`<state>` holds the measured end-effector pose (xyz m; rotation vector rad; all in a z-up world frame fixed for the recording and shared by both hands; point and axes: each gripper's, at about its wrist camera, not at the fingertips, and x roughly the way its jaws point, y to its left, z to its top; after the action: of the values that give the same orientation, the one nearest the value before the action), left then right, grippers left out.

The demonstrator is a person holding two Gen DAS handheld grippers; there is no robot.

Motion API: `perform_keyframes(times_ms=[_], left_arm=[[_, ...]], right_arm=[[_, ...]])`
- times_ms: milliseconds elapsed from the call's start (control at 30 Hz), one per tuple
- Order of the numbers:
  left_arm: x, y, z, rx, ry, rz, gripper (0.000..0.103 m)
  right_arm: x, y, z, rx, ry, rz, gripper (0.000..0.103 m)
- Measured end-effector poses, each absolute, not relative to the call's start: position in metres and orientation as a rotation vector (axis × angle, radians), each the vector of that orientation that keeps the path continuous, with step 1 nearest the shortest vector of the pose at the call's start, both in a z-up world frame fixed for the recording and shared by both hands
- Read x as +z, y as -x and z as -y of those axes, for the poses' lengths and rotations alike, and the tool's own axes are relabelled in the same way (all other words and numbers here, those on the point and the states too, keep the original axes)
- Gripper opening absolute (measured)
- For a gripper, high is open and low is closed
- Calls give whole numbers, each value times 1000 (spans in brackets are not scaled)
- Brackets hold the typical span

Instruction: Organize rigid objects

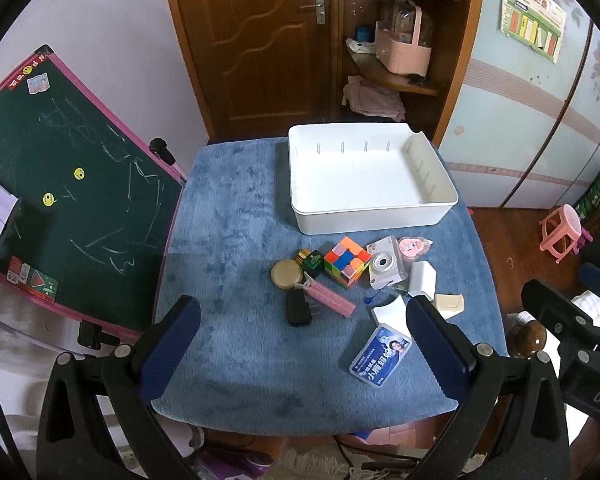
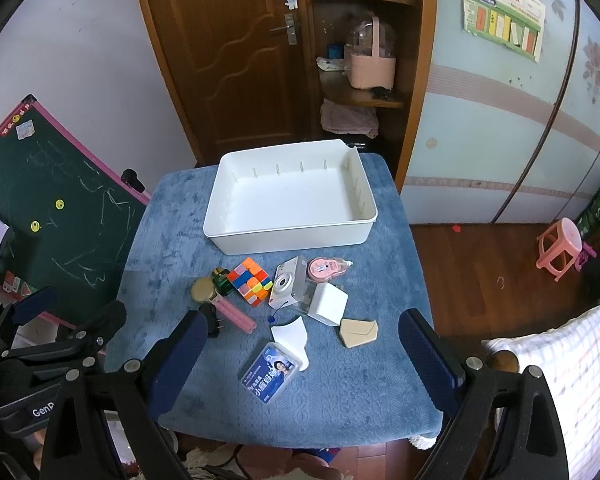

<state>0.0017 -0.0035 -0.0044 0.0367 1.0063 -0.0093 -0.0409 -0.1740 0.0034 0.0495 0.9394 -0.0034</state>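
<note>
Grippers sit nearest, above the table's near edge: the left gripper (image 1: 304, 344) and right gripper (image 2: 300, 360) both gape wide and hold nothing, apparently poised to choose. Just beyond lies a blue card case (image 2: 271, 372). Farther on, small items cluster together, among them a colour cube (image 2: 249, 286), a white toy camera (image 2: 286, 286) and what may be a black plug (image 1: 299, 311). At the far side waits an empty white bin (image 2: 290, 236), likely their destination.

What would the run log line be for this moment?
stage: start | left tongs: open, nothing held | right tongs: open, nothing held | white bin: no items inside | puzzle cube, camera: on blue cloth
</note>
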Motion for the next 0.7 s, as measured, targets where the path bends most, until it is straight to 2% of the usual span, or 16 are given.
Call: perform_keyframes(times_ms=[700], left_arm=[[3,-6,-5,2,-37,-994,102]], right_arm=[[2,39,175,1,-56,-943,97]])
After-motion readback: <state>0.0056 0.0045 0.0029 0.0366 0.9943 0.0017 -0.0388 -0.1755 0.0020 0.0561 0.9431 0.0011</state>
